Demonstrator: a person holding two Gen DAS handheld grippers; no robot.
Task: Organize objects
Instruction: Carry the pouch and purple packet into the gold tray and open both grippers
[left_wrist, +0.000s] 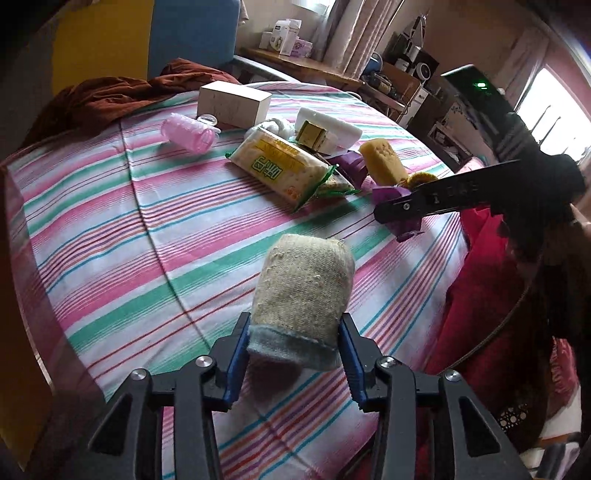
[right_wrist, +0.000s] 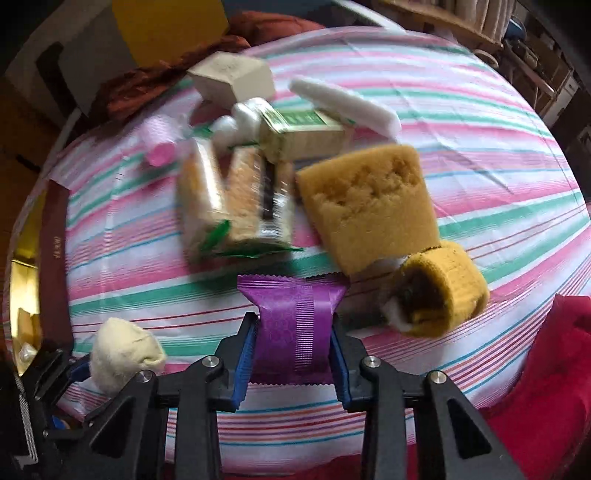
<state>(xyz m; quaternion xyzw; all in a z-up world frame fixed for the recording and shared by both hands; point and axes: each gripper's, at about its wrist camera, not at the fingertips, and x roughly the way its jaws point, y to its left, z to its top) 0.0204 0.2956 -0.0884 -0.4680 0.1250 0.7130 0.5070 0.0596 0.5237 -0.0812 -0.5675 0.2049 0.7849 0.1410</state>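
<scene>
A: L gripper (left_wrist: 293, 345) – what's it got?
B: Rolled beige cloth (left_wrist: 303, 291), blue hem end pinched between the blue finger pads (left_wrist: 236, 354); fingers narrowed onto it. Roll sticks out ahead of the fingers, tilted up off the striped bedsheet (left_wrist: 110, 221). Gripper angled steeply down.
A: R gripper (right_wrist: 293, 345)?
B: Pointing nearly straight down. Fingers closed in on a purple wrapper (right_wrist: 293, 325), pads pressing both sides, foil pinched at the waist. In the L view it comes in from the right, well ahead of the L fingers.
A: Rest of the stuff, w/ counts?
B: All beyond the R fingers. 1 yellow sponge (right_wrist: 365, 206) just ahead-right; 1 mustard rolled cloth (right_wrist: 439, 295) right of the fingers, beside the sponge. 1 cracker pack (right_wrist: 236, 199), green trim, ahead-left; blurry, could be more than 1. 1 gold-green box (right_wrist: 301, 134) behind that, 1 white foam slab (right_wrist: 343, 103) past it, 1 cream carton (right_wrist: 232, 77) farthest. 1 pink roller (right_wrist: 160, 142) far-left. White balled bits (right_wrist: 236, 122) by the box – count unclear.
A: Edges?
B: Brown blanket (left_wrist: 110, 96) at the far side of the bed, red fabric (right_wrist: 554, 369) near-right.
</scene>
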